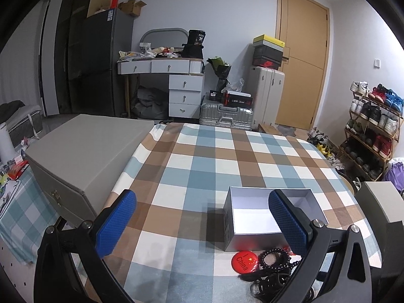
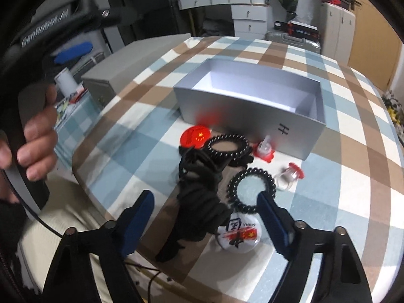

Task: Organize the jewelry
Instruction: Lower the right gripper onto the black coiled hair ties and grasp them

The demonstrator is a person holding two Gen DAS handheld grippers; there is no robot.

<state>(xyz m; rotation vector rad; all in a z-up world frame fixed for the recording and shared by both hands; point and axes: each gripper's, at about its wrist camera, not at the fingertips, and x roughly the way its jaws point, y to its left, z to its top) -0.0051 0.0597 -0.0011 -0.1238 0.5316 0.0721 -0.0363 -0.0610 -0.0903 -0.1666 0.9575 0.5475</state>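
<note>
With the jewelry heaped at 6 o'clock of the open grey box (image 2: pixel 248 103) for short transfers, the right gripper (image 2: pixel 205 223) stands wide apart, empty, straddling the black cord bundle (image 2: pixel 199 202) beside a beaded bracelet (image 2: pixel 251 189). Left gripper (image 1: pixel 202 224) hangs open, holding nothing.

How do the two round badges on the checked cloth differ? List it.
The red badge lies close to the silver box; the white badge lies nearer the right gripper.
The red badge is plain red with a yellow star; the white badge carries a large dark character and a red flag strip.
The red badge lies clear; black cord overlaps the white badge's edge.
Both are round and lie flat.
</note>
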